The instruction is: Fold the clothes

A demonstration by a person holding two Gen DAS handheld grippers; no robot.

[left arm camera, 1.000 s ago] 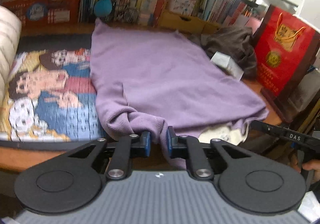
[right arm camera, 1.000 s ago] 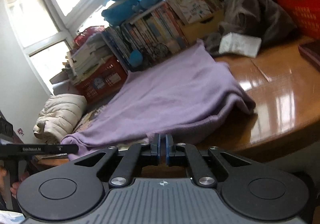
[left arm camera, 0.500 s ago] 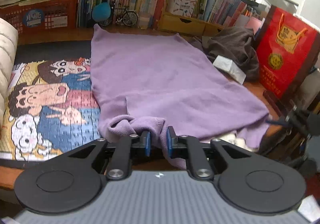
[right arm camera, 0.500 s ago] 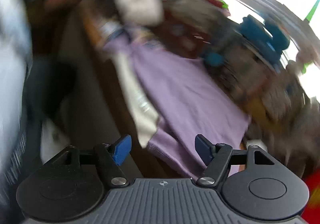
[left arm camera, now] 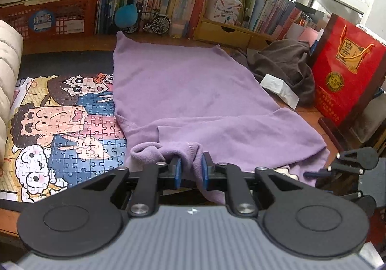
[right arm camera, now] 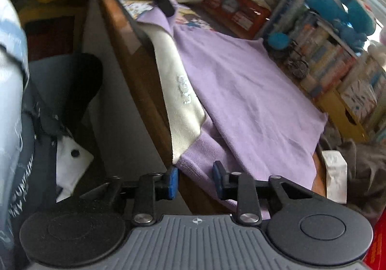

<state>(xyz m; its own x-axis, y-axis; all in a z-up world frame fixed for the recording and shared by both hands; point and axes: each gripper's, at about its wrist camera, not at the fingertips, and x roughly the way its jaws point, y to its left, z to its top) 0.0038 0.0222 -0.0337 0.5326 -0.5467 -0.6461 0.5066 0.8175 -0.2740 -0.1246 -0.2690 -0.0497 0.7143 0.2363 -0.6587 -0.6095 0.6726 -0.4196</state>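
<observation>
Right tongs (right arm camera: 195, 182) swung around, now open beside purple garment (left arm camera: 193, 91).

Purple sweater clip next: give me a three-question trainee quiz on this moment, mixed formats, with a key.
1. True or false: the left gripper pinches bunched fabric of the purple sweater.
2. The right gripper is: A) open at the sweater's near corner, B) shut on it, C) out of view.
3. What lies under the sweater's left edge, left wrist view?

Key: 1 true; 2 A; 3 the cartoon jigsaw puzzle.
</observation>
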